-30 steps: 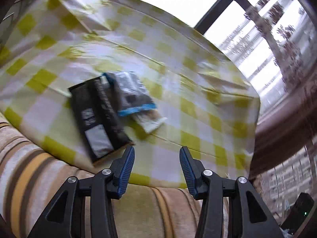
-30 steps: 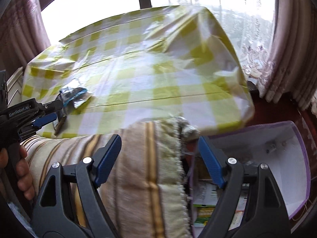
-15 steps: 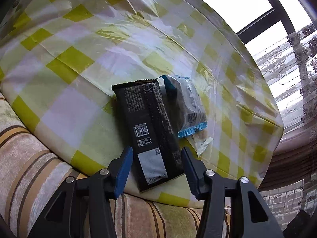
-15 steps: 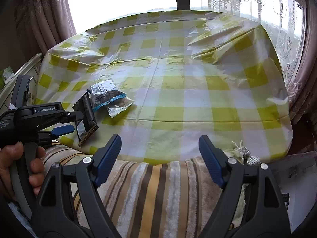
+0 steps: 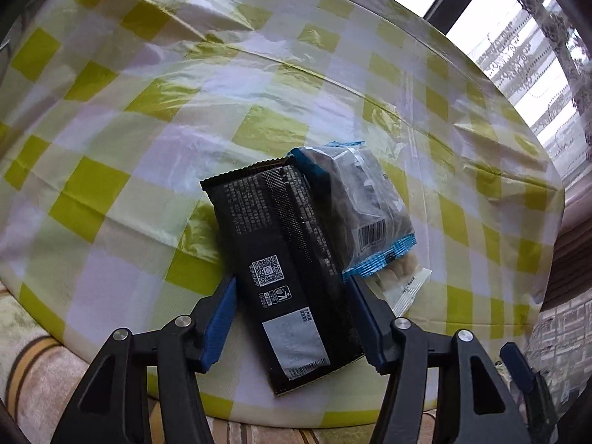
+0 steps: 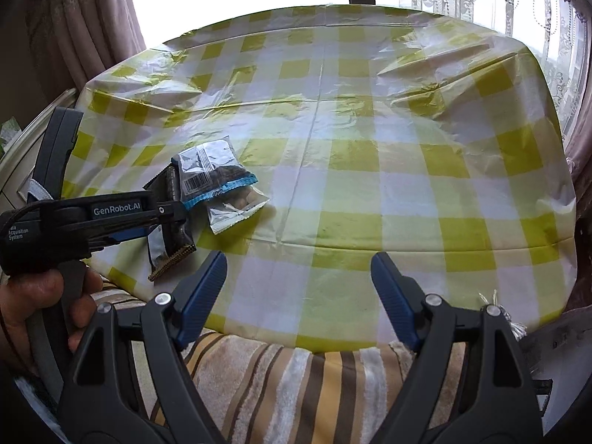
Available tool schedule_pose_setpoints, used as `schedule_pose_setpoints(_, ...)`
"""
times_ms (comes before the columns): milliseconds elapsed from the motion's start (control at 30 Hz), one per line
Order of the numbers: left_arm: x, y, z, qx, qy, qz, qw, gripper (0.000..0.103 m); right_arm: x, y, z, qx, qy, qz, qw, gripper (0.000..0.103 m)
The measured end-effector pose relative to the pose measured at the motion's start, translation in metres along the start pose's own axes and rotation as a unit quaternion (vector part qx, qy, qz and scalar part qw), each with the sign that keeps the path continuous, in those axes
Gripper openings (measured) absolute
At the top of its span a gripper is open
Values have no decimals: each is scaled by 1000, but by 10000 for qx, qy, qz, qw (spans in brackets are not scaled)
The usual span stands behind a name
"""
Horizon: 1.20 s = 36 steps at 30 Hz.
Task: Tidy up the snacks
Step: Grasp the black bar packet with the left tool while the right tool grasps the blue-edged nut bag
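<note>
A long black snack packet [image 5: 281, 270] lies near the front edge of the checked table [image 5: 148, 118]. A clear packet with blue ends [image 5: 362, 207] leans on its right side, half covering a small clear packet of pale pieces [image 5: 401, 285]. My left gripper [image 5: 292, 314] points down over the black packet's near end. Its jaws are opening, with the packet between them and the pads not pressing on it. In the right wrist view the same packets [image 6: 207, 174] lie at the left, under the hand-held left gripper [image 6: 162, 214]. My right gripper [image 6: 298, 288] hangs open over bare cloth, holding nothing.
A yellow-and-white plastic cloth [image 6: 370, 129] covers the table, wrinkled at the far side. A striped blanket [image 6: 296, 388] lies along the near edge. Curtains [image 6: 85, 29] and a bright window stand behind. A hand [image 6: 40, 303] grips the left tool.
The left gripper has come forward and down until it straddles the black packet, its jaws wider apart. The right view has swung left, from a white box beside the table to the tabletop.
</note>
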<state>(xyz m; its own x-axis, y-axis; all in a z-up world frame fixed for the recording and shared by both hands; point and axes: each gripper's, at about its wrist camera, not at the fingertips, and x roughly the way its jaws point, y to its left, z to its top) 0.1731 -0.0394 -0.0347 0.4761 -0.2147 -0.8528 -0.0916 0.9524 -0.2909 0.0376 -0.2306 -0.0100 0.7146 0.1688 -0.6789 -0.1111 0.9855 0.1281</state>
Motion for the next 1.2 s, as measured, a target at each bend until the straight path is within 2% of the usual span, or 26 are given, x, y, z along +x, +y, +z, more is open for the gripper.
schedule_pose_setpoints(233,11,-1,22,917,60,192,9956,54,19,16,13,-152,34,-11,9999,82)
schedule_pose_setpoints(367,12,10,30,1145,71,186,9932,52,34,25,25,-163,20,36,9999,82)
schedule_pose_setpoints(567,8,36,40,937,-6,114,9955,51,62,48,50,-271,-39,235,9993,83)
schedule_pose_setpoints(733,7,37,37,922,-108,165,9955,52,89,64,67,-388,-40,330,9987,83)
schedule_pose_setpoints(833,6,39,36,835,-141,161,9963,55,104,69,73,-417,34,393,9984,83)
schedule_pose_setpoints(900,5,41,36,769,-168,168,9968,63,111,72,77,-446,42,455,9980,83)
schedule_pose_setpoints(967,5,43,36,706,-196,194,9971,66,118,74,80,-472,88,531,9974,83)
schedule_pose_setpoints(1200,5,40,34,769,-263,255,9964,63,140,65,82,-174,337,854,9956,82)
